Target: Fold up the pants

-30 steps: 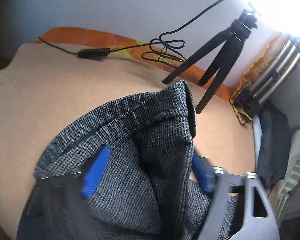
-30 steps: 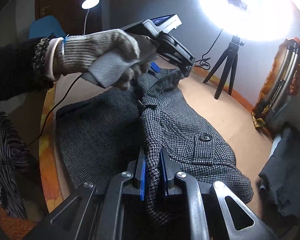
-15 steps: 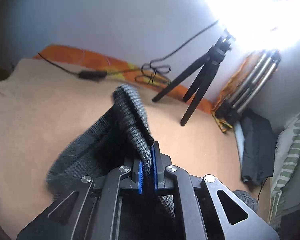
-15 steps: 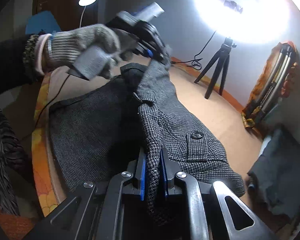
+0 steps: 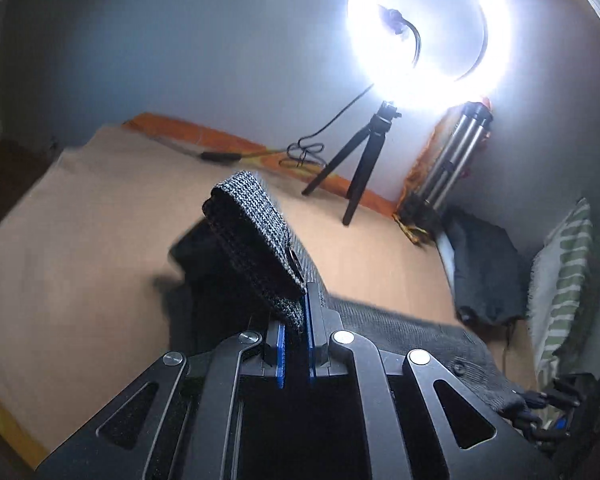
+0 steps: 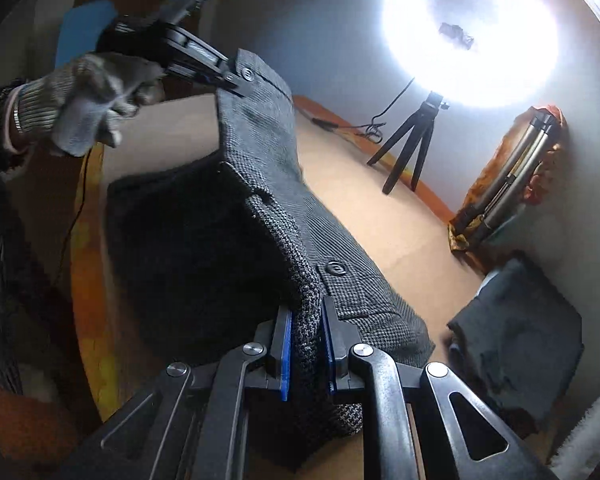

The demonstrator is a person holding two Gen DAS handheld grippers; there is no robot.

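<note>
The grey houndstooth pants (image 6: 284, 184) hang lifted by their waistband above the tan table (image 6: 380, 216), the legs trailing down in shadow. My right gripper (image 6: 307, 344) is shut on the near end of the waistband. My left gripper (image 6: 230, 76), held by a gloved hand (image 6: 88, 100), is shut on the far end of the waistband by a button. In the left wrist view my left gripper (image 5: 294, 332) pinches a folded flap of the pants (image 5: 256, 240), with more cloth spread below on the table (image 5: 80, 264).
A ring light (image 5: 428, 32) on a small black tripod (image 5: 364, 164) stands at the table's far edge, its cable (image 5: 304, 152) coiled beside it. Folded metal tripod legs (image 6: 512, 168) lean on the wall. Dark clothes (image 6: 520, 336) and a striped cloth (image 5: 564, 280) lie at the right.
My left gripper closed on the waistband. Both grippers have risen, lifting the pants off the table; the waistband now stretches taut between them.
</note>
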